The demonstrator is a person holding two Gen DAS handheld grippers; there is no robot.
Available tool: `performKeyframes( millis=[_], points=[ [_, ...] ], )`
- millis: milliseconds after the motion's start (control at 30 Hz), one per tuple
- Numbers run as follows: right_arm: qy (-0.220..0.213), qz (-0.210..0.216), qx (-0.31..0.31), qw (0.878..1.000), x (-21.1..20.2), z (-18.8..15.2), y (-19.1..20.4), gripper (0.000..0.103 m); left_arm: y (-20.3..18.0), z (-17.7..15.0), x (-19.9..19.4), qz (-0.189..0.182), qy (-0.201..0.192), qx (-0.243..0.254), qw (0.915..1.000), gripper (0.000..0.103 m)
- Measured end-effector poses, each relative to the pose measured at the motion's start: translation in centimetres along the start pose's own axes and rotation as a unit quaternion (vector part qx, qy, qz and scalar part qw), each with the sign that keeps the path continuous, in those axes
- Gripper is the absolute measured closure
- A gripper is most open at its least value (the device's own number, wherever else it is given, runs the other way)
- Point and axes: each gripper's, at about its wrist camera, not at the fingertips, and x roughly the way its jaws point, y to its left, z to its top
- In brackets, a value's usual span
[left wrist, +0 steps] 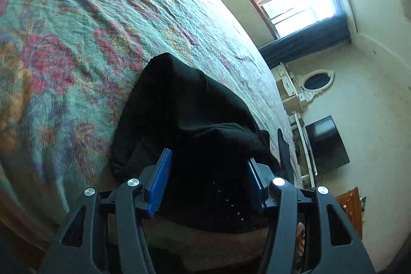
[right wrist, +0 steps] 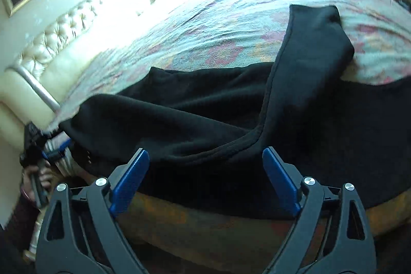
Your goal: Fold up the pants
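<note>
While both grippers (left wrist: 208, 166) (right wrist: 205, 166) gape, black pants (right wrist: 205, 114) overhang the bed's edge (right wrist: 205, 227).

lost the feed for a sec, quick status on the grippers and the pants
Left gripper open, black pants between its pads. Right gripper open, at the pants' near edge. Pants rumpled on the floral bedspread, one leg thrown across. Nothing in the way.

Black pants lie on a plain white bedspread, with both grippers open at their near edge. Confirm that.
Not plain white: the bedspread is floral, green with red flowers, as the left wrist view shows. The black pants do lie on it, with the left gripper and right gripper open.
</note>
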Motion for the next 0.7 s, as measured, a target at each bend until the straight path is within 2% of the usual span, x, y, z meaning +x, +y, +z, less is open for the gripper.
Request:
performKeyframes(
  millis=[33,100,200,267,333,400,433,500,700],
  points=[
    [-0.001,0.015,0.038,0.999,-0.1,0.1,-0.8,0.013,-0.2,-0.4,-0.2,-0.003,-0.007,-0.016,0.9998,0.047],
    [0.003,0.051,0.119,0.992,-0.1,0.1,-2.8,0.013,-0.5,-1.0,0.1,0.014,-0.009,-0.039,0.9991,0.047],
    [0.019,0.118,0.226,0.967,0.7,-0.6,-5.3,0.013,-0.3,-1.4,0.1,0.014,-0.034,-0.092,0.9951,0.047],
    [0.026,0.152,0.269,0.951,1.0,-1.4,-6.0,0.013,0.4,-1.7,-0.3,-0.003,-0.062,-0.148,0.987,0.047],
    [0.027,0.164,0.287,0.943,1.2,-1.8,-6.2,0.013,0.7,-1.7,-0.7,-0.023,-0.09,-0.171,0.9809,0.042],
    [0.026,0.165,0.287,0.943,1.3,-1.7,-6.0,0.013,0.3,-1.7,-1.6,-0.018,-0.124,-0.164,0.9784,0.038],
    [0.027,0.165,0.283,0.944,1.4,-1.7,-5.8,0.013,0.1,-1.6,-1.7,-0.018,-0.133,-0.156,0.9786,0.031],
    [0.027,0.166,0.278,0.946,1.9,-1.5,-5.3,0.013,-0.2,-1.1,-1.1,-0.002,-0.124,-0.143,0.9818,0.028],
    [0.03,0.15,0.262,0.953,2.8,-1.3,-4.9,0.013,-1.1,-0.9,2.5,0.016,-0.105,-0.151,0.9829,0.029]
  ],
)
